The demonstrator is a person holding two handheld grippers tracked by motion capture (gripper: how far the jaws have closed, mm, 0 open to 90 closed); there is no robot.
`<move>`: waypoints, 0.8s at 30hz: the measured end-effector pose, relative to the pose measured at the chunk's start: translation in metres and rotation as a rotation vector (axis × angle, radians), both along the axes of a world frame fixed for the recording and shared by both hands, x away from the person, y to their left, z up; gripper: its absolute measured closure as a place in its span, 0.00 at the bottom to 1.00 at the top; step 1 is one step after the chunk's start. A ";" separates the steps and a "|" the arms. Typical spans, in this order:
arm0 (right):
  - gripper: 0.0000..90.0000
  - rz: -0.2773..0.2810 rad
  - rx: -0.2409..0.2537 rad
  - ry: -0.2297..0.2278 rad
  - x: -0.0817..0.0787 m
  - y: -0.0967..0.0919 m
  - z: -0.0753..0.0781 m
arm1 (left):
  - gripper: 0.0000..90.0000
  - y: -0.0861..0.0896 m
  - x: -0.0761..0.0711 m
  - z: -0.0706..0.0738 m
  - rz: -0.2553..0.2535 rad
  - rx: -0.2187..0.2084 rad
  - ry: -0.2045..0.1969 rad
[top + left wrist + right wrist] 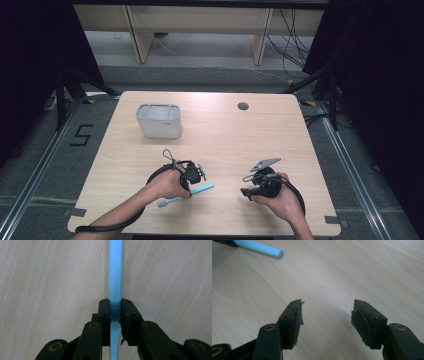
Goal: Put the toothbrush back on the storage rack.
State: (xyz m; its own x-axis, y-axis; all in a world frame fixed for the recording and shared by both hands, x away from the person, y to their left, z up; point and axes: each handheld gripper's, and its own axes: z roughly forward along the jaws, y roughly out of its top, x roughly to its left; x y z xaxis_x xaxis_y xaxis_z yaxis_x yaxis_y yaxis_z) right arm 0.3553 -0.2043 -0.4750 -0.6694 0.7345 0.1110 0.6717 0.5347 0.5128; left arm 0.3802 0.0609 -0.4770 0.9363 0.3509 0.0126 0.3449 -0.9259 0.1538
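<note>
Both grippers black w/ brass-ringed pivots, screwed pads; right gripper [245,191] has grey plate (three-cornered); black cables.

A slim light-blue toothbrush [186,194] lies flat on the wooden table [225,135], near its front edge and left of centre. Its handle end points right and slightly towards the back edge.

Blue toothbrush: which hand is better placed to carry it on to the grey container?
Left, probably. The left gripper is already shut on the blue toothbrush, and the grey container stands on its side of the table. The right gripper is open with nothing between its jaws.
</note>
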 end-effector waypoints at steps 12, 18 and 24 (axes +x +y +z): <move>0.53 0.475 -0.063 -0.058 0.000 0.033 0.004 | 0.87 -0.005 -0.022 0.019 -0.201 -0.041 -0.027; 0.56 0.604 0.014 -0.023 0.001 0.047 0.006 | 0.87 -0.012 -0.033 0.028 -0.286 -0.049 -0.067; 0.60 0.606 0.047 0.023 0.002 0.051 0.007 | 0.87 -0.016 -0.038 0.031 -0.307 -0.056 -0.080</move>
State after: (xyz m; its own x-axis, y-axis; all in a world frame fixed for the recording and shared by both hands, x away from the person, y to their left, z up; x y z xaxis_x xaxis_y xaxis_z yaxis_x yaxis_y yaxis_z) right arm 0.3574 -0.1531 -0.4676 -0.9640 0.2172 0.1532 0.2658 0.8025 0.5342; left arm 0.3421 0.0449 -0.4463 0.9954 0.0543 0.0795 0.0354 -0.9742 0.2230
